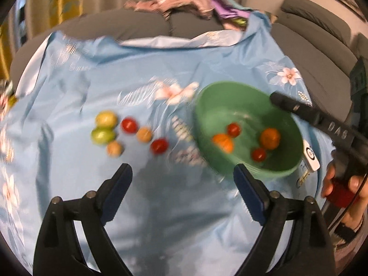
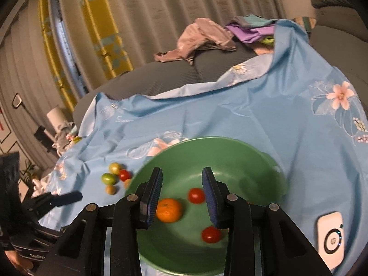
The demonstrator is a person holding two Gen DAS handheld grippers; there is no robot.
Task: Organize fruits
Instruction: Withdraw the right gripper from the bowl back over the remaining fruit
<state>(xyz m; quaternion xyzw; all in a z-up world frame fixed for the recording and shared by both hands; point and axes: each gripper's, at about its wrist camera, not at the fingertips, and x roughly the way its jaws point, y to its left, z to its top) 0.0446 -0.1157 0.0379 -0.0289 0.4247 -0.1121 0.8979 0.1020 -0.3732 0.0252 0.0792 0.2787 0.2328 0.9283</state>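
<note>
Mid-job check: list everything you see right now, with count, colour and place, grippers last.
bowl: one, green, on the sheet, right of the loose fruit
oranges: two, orange, inside the bowl
red tomatoes in bowl: two, red, inside the bowl
red tomatoes on sheet: two, red, left of the bowl
green fruits: two, yellow-green, touching, far left of the group
tan fruits: two, pale orange-tan, among the loose fruit
sheet: one, light blue with flowers, over a grey sofa
white device: one, white, right of the bowl
clothes: a pile, pink-grey and purple, on the sofa behind
left gripper: fingers wide apart, empty
right gripper: fingers apart, empty, over the bowl
</note>
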